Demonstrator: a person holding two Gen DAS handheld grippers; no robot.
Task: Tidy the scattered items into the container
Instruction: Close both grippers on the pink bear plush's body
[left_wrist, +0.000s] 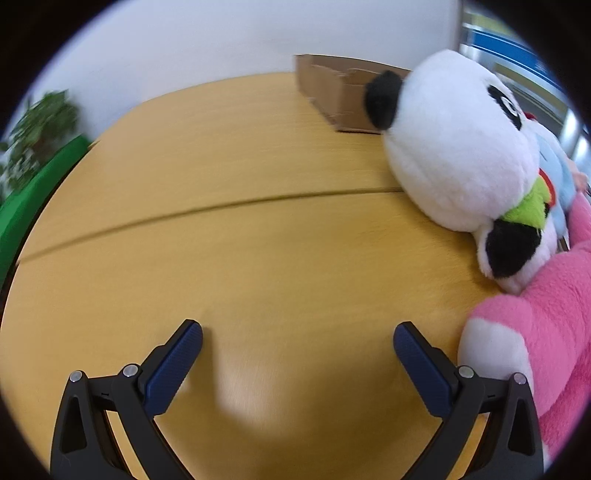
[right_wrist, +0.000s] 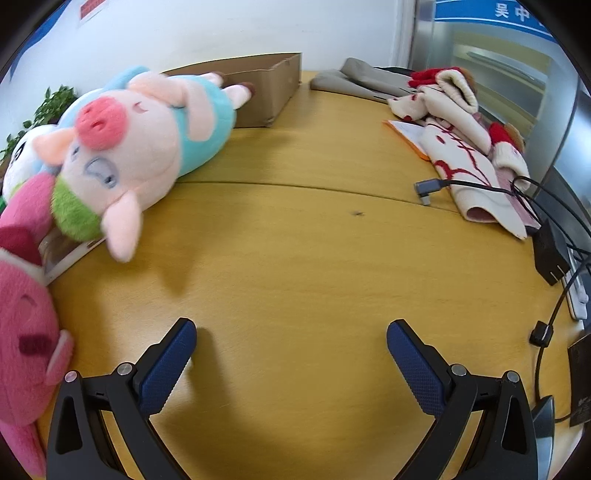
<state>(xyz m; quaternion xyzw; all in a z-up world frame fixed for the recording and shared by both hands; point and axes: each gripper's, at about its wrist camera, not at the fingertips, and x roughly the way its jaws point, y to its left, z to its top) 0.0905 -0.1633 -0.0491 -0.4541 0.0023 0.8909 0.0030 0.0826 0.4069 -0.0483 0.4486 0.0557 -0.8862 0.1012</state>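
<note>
Both claws are spread wide with nothing between their blue pads, each held low over the bare yellow counter (right_wrist: 295, 258). The left claw (left_wrist: 297, 338) has a pink plush (left_wrist: 535, 339) just beside its right finger, at about three o'clock; against that plush, toward two o'clock, lies a panda (left_wrist: 454, 147), its black ear turned to the box (left_wrist: 332, 92) at one o'clock, far back by the wall. A plant (left_wrist: 37, 125) shows at ten o'clock. From the right claw (right_wrist: 291, 336), the pink plush (right_wrist: 26, 350) sits at nine o'clock, and a pig (right_wrist: 147, 140) in blue lies at eleven o'clock, its feet against the box (right_wrist: 266, 85) at twelve. At two o'clock is a heap of cream and red cloth (right_wrist: 465, 122), with a cable (right_wrist: 480, 182) across it.
</note>
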